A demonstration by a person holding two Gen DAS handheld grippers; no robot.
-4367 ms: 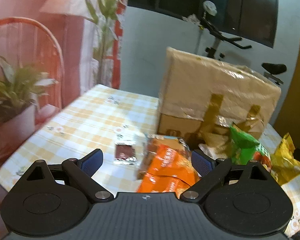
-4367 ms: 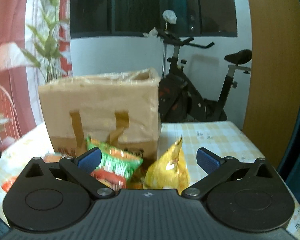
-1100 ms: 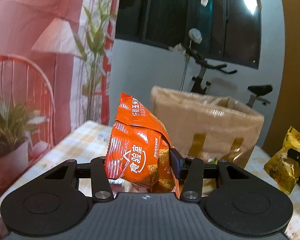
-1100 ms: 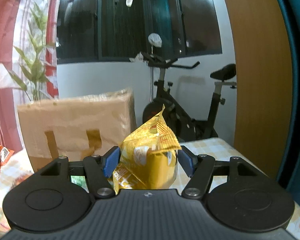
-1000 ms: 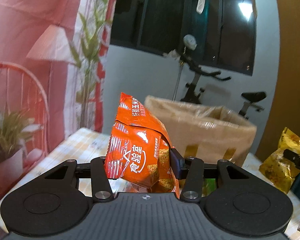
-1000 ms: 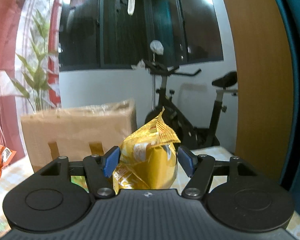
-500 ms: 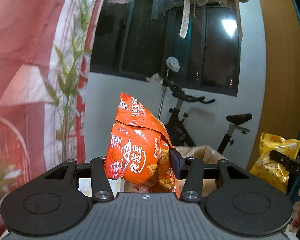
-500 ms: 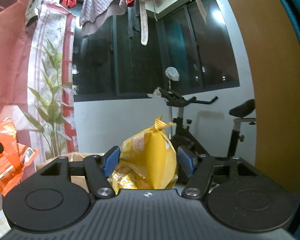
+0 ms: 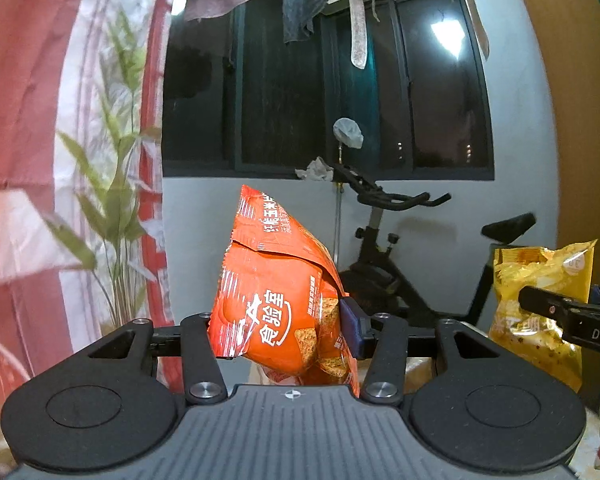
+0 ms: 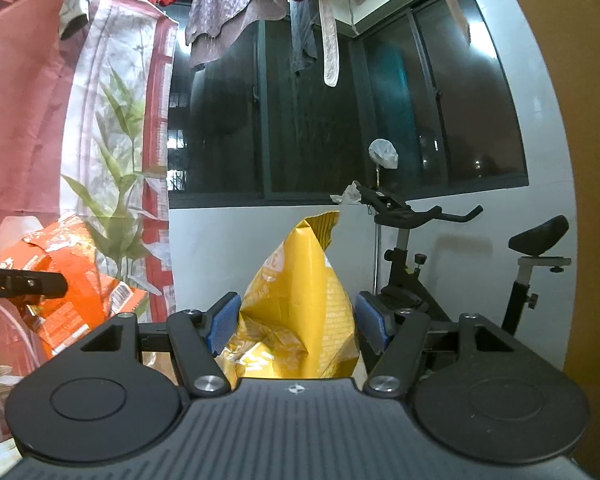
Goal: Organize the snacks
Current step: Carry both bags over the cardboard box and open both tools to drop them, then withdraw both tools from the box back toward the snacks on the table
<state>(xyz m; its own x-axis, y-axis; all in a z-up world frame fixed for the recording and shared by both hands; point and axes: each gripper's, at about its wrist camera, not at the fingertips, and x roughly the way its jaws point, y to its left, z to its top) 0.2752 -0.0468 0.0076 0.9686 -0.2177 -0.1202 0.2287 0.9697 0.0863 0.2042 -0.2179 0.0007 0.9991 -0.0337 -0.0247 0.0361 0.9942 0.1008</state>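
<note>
The left claw (image 9: 284, 330) is gripping an orange snack bag (image 9: 276, 296), its long axis upright and top leaning upper left; the right claw (image 10: 298, 322) is clamping a yellow snack bag (image 10: 300, 304), pointing up at frame centre.

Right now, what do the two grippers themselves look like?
Both alike: the left gripper and right gripper have matte black ribbed bodies, two round discs, silver pivot screws and black linkage fingers with blue textured pads. Partial white lettering shows on their sides.

This is a lived-in home, likely a room by a balcony: laundry (image 10: 236, 12) hangs across the top of the frame above dark sliding windows (image 10: 308, 128), an exercise bike (image 10: 412, 264) stands at lower right, and a leaf-printed curtain (image 10: 112, 152) fills the left.
</note>
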